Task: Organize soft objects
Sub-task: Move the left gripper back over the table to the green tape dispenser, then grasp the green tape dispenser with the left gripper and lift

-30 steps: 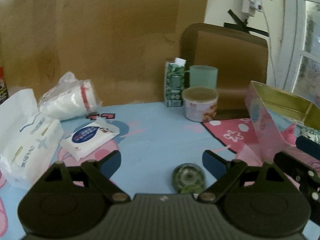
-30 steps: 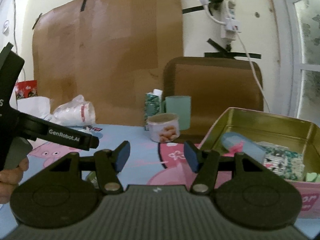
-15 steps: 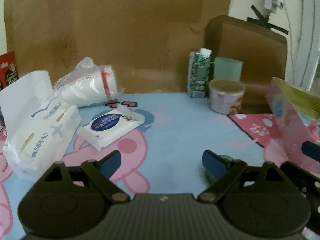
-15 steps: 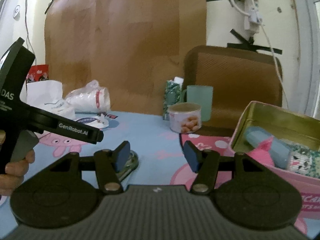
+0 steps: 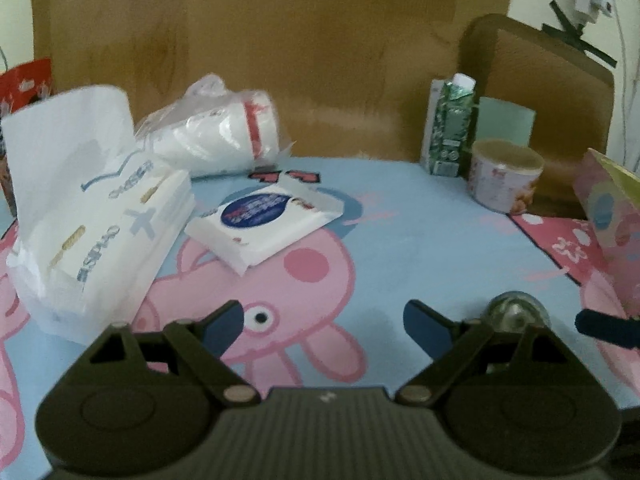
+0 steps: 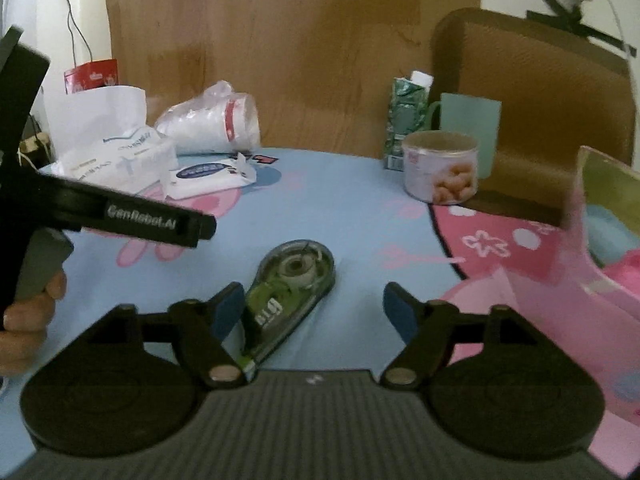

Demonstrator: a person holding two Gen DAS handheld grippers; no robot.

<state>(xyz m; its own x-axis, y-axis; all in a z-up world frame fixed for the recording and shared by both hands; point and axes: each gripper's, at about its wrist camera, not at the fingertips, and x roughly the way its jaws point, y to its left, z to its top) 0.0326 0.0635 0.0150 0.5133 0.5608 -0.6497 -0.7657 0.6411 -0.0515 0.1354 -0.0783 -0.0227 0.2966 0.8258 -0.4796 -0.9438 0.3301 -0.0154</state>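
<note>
A flat wet-wipes pack (image 5: 266,224) with a blue oval label lies on the blue cartoon tablecloth, ahead and left of my open, empty left gripper (image 5: 322,326). A large white tissue pack (image 5: 100,232) lies at the far left, a bag of white cups (image 5: 212,136) behind it. The wipes pack (image 6: 210,178), tissue pack (image 6: 116,158) and cup bag (image 6: 212,120) also show in the right wrist view. My right gripper (image 6: 314,312) is open and empty just above a green correction-tape dispenser (image 6: 290,284). The pink tin box (image 6: 600,248) stands open at the right.
A green drink carton (image 5: 450,124), a teal mug (image 5: 506,122) and a round snack tin (image 5: 504,180) stand at the back right before a brown chair back (image 6: 540,88). The pink box's corner (image 5: 608,208) is at the right edge. The left gripper's body (image 6: 120,216) crosses the right wrist view.
Both grippers have swung left and tilted down. The wipes and tissue packs now sit nearer the left view's middle; the correction-tape dispenser has come into full view between the right fingers.
</note>
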